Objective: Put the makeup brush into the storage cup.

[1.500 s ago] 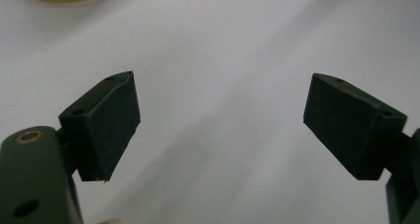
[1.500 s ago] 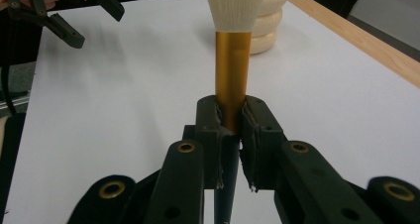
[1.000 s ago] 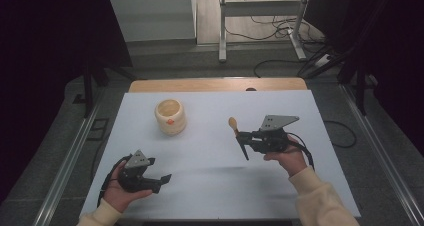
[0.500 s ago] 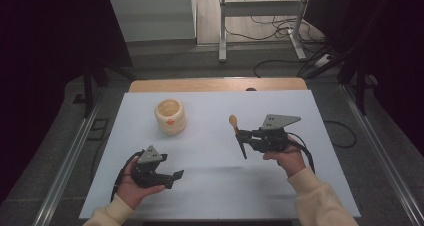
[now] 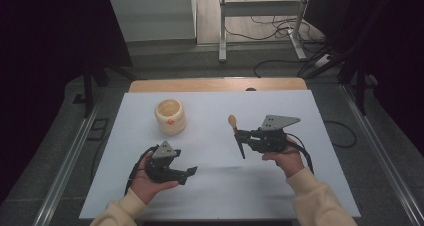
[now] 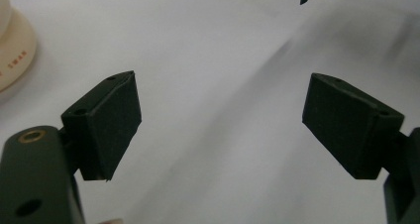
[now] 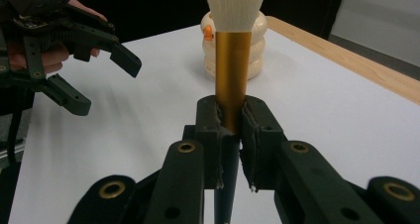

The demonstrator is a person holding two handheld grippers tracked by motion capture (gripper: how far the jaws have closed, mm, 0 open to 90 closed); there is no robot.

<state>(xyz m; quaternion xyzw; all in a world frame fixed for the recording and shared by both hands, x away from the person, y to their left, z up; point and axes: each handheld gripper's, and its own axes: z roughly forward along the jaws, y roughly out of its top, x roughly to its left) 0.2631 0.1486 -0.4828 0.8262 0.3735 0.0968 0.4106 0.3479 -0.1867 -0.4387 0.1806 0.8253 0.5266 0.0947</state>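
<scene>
High view: right gripper (image 5: pixel 240 134) clamps a brush (image 5: pixel 236 135) above the white table (image 5: pixel 300 111), right of the cream jar (image 5: pixel 170 116). Left gripper (image 5: pixel 189 172) sits low, near the front edge.
Left gripper view: jaws wide, nothing between.
Right gripper view: jaws pinch the brush's gold ferrule (image 7: pixel 232 78), bristles up, jar behind.

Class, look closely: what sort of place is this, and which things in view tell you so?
Probably a lab or workshop recording station: a table under a white sheet, cables trailing on the floor, and handheld grippers, the right gripper clamping a brush.
</scene>
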